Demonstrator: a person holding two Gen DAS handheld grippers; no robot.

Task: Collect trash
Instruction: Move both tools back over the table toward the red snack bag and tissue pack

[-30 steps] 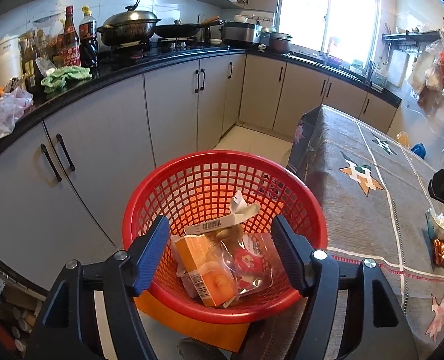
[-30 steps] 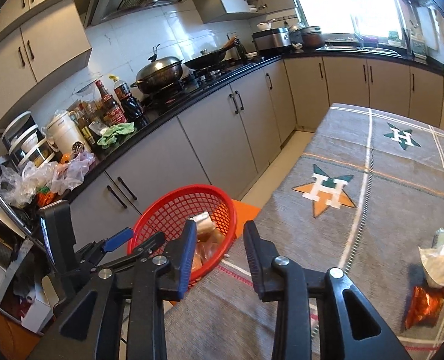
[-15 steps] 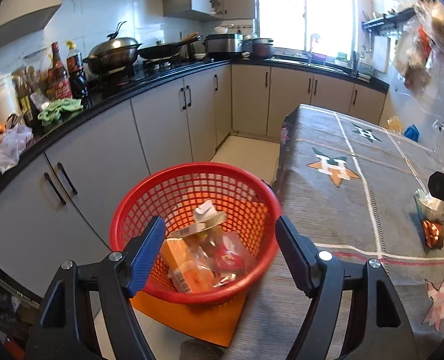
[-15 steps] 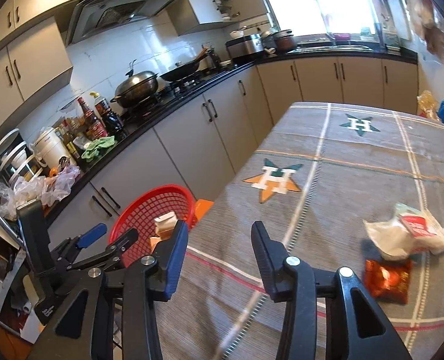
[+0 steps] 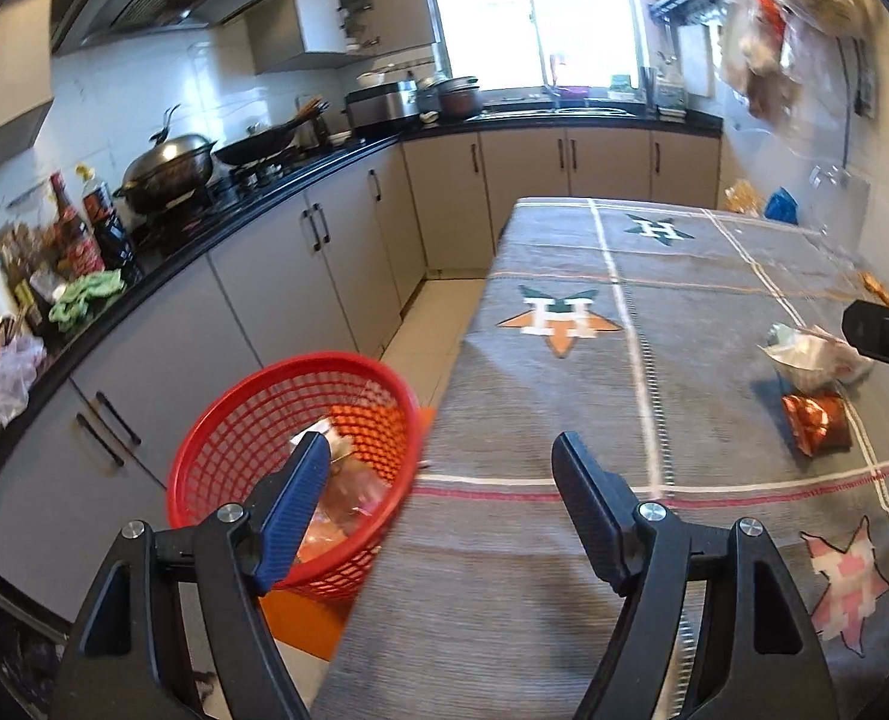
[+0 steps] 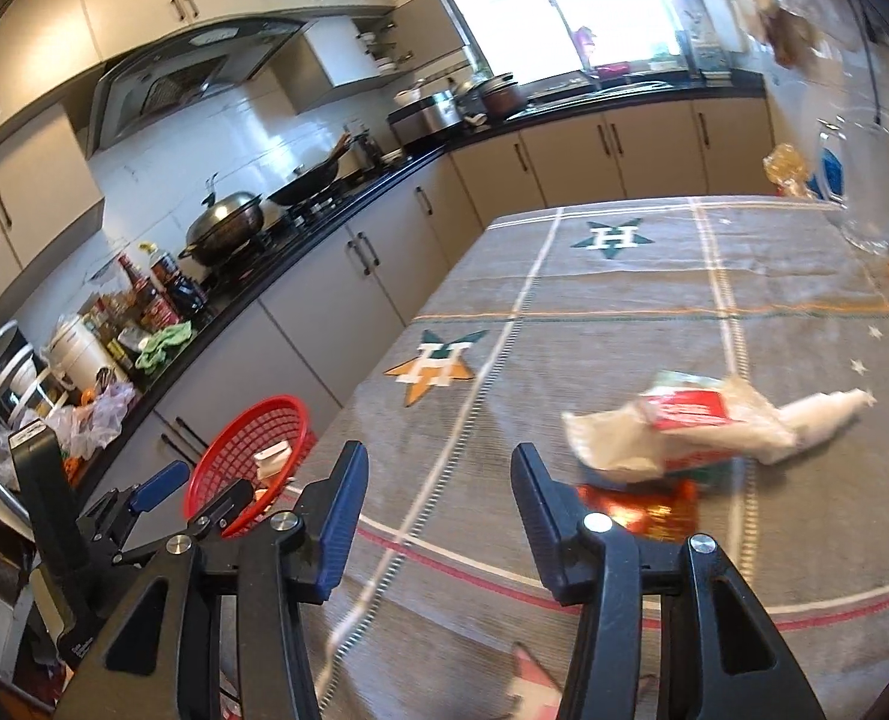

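A red mesh basket (image 5: 252, 420) (image 6: 228, 456) with several wrappers in it stands beside the table's left edge. On the grey cloth lie a crumpled white wrapper with a red carton (image 6: 702, 426) (image 5: 810, 354) and a shiny orange-red packet (image 6: 642, 507) (image 5: 816, 423) just in front of it. My left gripper (image 5: 441, 474) is open and empty over the table's near corner, right of the basket. My right gripper (image 6: 438, 480) is empty, its jaws opening, a short way left of and nearer than the packet. Part of the right gripper (image 5: 882, 336) shows at the left view's right edge.
Grey table cloth (image 6: 624, 312) with star patterns covers a long table. Counter (image 5: 162, 264) on the left holds a wok, bottles, a green cloth and plastic bags. A clear jar (image 6: 864, 192) and snack bags sit at the table's far right. An orange mat (image 5: 306, 618) lies under the basket.
Both grippers swung right, away from the basket and over the table. The right gripper's jaws widened. The wrappers on the cloth came closer in the right wrist view.
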